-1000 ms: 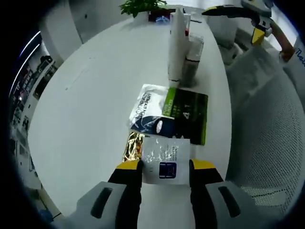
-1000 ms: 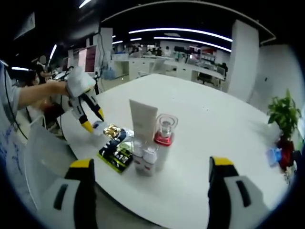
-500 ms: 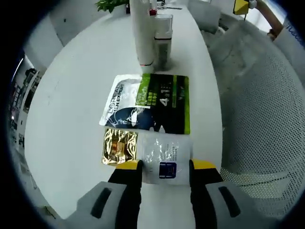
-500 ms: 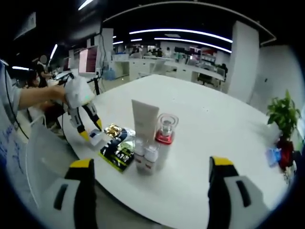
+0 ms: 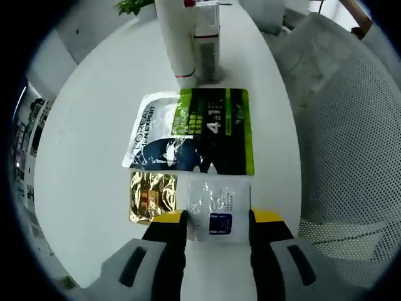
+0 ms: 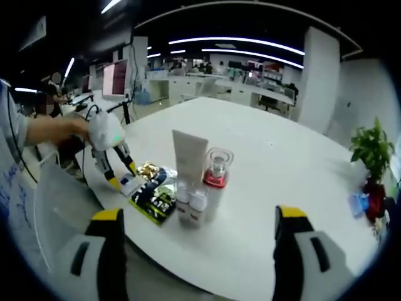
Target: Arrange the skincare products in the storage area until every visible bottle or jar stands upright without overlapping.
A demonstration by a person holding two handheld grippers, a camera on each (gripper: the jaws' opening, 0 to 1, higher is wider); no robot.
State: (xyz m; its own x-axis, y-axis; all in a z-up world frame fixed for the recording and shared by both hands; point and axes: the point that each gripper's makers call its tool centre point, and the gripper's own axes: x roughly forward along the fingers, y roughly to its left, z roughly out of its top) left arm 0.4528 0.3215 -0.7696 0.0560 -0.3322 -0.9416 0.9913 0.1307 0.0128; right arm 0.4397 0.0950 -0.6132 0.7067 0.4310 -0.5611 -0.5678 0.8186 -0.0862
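Lowered since a second ago: left gripper (image 5: 217, 216) with the clear sachet (image 5: 217, 209) pinched between its jaws, now down at the table (image 5: 88, 125) in the lower centre of the left gripper view, just beside the gold sachet (image 5: 152, 197) and below the green-black sachet (image 5: 213, 132). White tube (image 6: 188, 160) upright mid-frame in the right gripper view, touching the red-based clear bottle (image 6: 216, 170). Right gripper (image 6: 197, 222) spread wide, nothing between, at bottom of frame.
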